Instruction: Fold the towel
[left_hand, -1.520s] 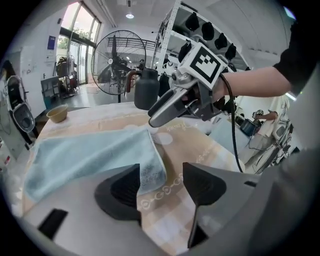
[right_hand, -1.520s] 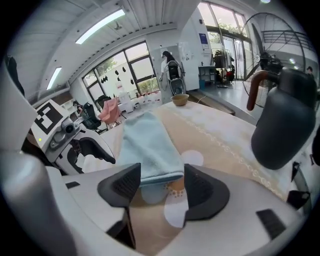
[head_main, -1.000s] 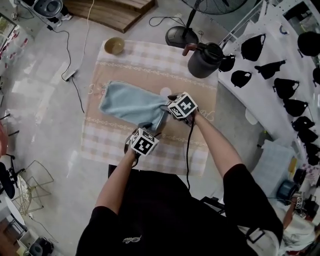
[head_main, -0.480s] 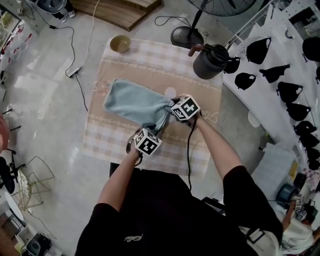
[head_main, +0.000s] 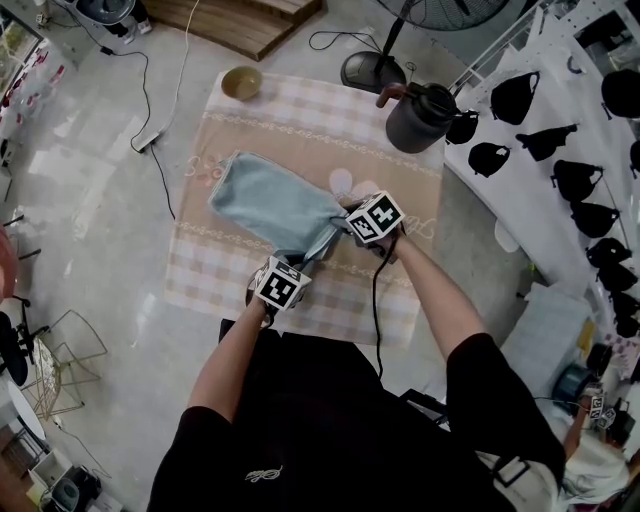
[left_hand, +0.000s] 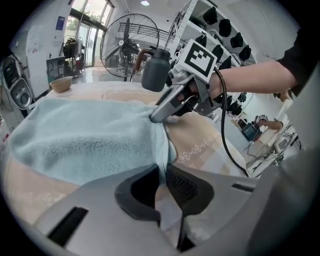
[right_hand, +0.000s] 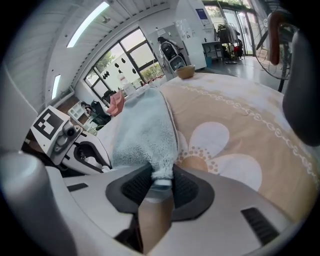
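Note:
A light blue towel (head_main: 272, 203) lies on the beige checked tablecloth (head_main: 300, 140), lumpy along its right edge. My left gripper (head_main: 298, 260) is at the towel's near right corner. In the left gripper view its jaws (left_hand: 162, 172) have just been closing and now pinch a thin towel (left_hand: 85, 140) edge. My right gripper (head_main: 337, 226) holds the far right corner. Its jaws (right_hand: 161, 182) have just been closing too, and a bunched fold of towel (right_hand: 145, 127) is squeezed between the pads. Each gripper shows in the other's view, close by.
A dark jug (head_main: 415, 118) stands at the table's far right corner and a small bowl (head_main: 241, 83) at the far left corner. A fan base (head_main: 365, 72) stands behind the table. A white rack of black caps (head_main: 540, 130) runs along the right.
Both grippers have closed on the towel's right edge, the left one shifting slightly towards it. The edge between them is now gathered and raised a little.

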